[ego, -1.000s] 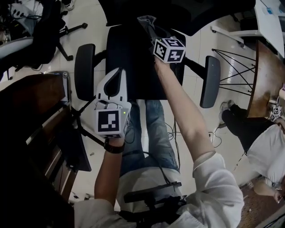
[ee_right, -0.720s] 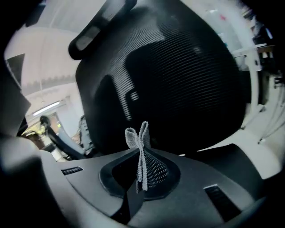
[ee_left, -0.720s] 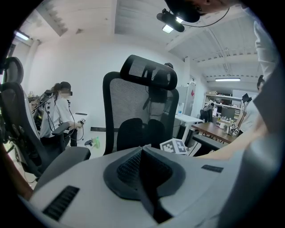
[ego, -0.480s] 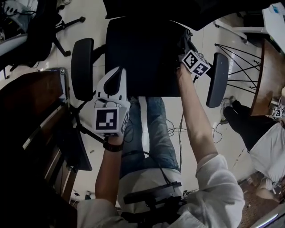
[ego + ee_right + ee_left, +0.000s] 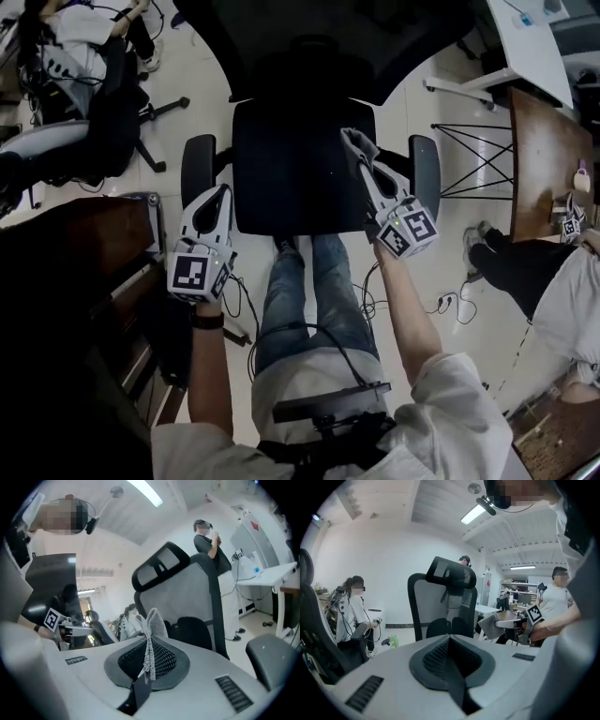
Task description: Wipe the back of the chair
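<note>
A black office chair faces me, its mesh backrest (image 5: 309,42) at the top of the head view and its seat (image 5: 295,173) below it. My right gripper (image 5: 362,157) hovers over the seat's right side, shut on a grey cloth (image 5: 355,142). In the right gripper view the cloth (image 5: 151,629) stands pinched between the pads, short of the backrest (image 5: 187,597). My left gripper (image 5: 221,193) hangs by the left armrest (image 5: 197,167), shut and holding nothing. Its own view shows the backrest (image 5: 433,604) and headrest (image 5: 451,575) ahead.
The right armrest (image 5: 424,178) lies just right of the cloth. A dark wooden desk (image 5: 89,253) fills the left side, and a second chair (image 5: 112,112) stands at the far left. A wooden table (image 5: 544,159) and a seated person (image 5: 553,291) are on the right.
The right gripper swept the cloth from the seat's rear to the right, then drew back toward me over the seat's right side. The left gripper shifted left beside the armrest.
</note>
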### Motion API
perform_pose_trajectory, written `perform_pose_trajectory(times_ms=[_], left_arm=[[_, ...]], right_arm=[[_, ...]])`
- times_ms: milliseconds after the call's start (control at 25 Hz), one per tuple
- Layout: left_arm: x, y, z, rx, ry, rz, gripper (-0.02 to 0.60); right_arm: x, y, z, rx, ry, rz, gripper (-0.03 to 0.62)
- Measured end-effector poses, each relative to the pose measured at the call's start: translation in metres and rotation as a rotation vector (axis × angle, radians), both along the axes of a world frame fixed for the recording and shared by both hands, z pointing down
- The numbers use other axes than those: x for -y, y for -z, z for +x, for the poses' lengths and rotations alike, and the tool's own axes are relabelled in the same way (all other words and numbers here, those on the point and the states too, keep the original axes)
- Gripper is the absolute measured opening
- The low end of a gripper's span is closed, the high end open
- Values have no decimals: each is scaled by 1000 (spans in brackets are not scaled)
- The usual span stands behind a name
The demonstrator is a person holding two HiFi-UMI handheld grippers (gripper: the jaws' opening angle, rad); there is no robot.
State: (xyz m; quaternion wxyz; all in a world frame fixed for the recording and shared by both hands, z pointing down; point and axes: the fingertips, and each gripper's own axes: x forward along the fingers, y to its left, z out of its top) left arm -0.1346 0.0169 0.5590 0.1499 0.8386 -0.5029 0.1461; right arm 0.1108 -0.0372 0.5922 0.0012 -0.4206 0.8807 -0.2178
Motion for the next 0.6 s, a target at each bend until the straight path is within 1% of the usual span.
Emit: perform_pose_trajectory(times_ms=[120, 240, 360, 440, 600], left_arm=[[-12, 63, 4, -10, -13, 68, 18], [-44, 132, 18, -30, -20, 104, 18], [-66, 198, 25, -77, -3, 135, 18], [-77, 238, 30, -96, 6, 171, 18], [-94, 304, 62, -84, -78, 281, 20]], right_arm=[[-21, 85, 2, -14, -4, 94, 21], [-56, 170, 1, 6, -28, 139, 21], [-86, 245, -4, 15, -74, 184, 21], [-106, 284, -15, -1, -99, 229, 21], [-134, 337, -40, 36, -123, 295, 21]])
